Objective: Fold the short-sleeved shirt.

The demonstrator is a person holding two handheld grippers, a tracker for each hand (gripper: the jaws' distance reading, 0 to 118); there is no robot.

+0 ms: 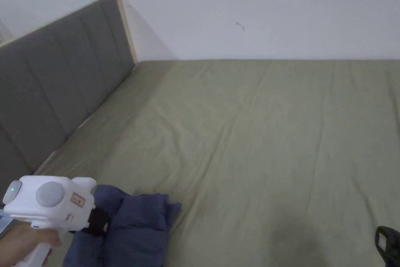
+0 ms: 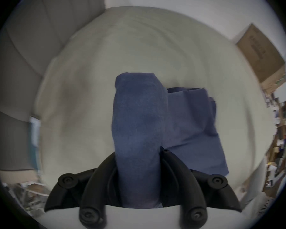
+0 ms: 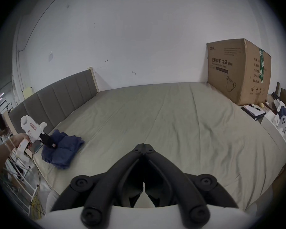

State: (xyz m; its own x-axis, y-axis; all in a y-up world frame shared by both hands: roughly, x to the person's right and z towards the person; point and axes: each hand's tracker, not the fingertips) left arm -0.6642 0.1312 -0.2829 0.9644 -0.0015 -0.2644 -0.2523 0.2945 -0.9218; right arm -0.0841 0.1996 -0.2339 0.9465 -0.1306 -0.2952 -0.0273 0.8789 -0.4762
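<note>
- The blue shirt [image 1: 133,226] lies bunched and partly folded on the bed [image 1: 254,142], at the near corner beside the headboard [image 1: 54,95].
- The left gripper [image 2: 138,151], held in a hand [image 1: 23,242], has both jaws clamped on a thick fold of the shirt; the rest of the cloth lies just beside that fold, on the side away from the headboard.
- The right gripper [image 3: 143,145] has its jaws together with nothing between them, over the bed's near edge, well apart from the shirt.
- A box [image 3: 238,70] stands at the bed's far corner, opposite the headboard.
</note>
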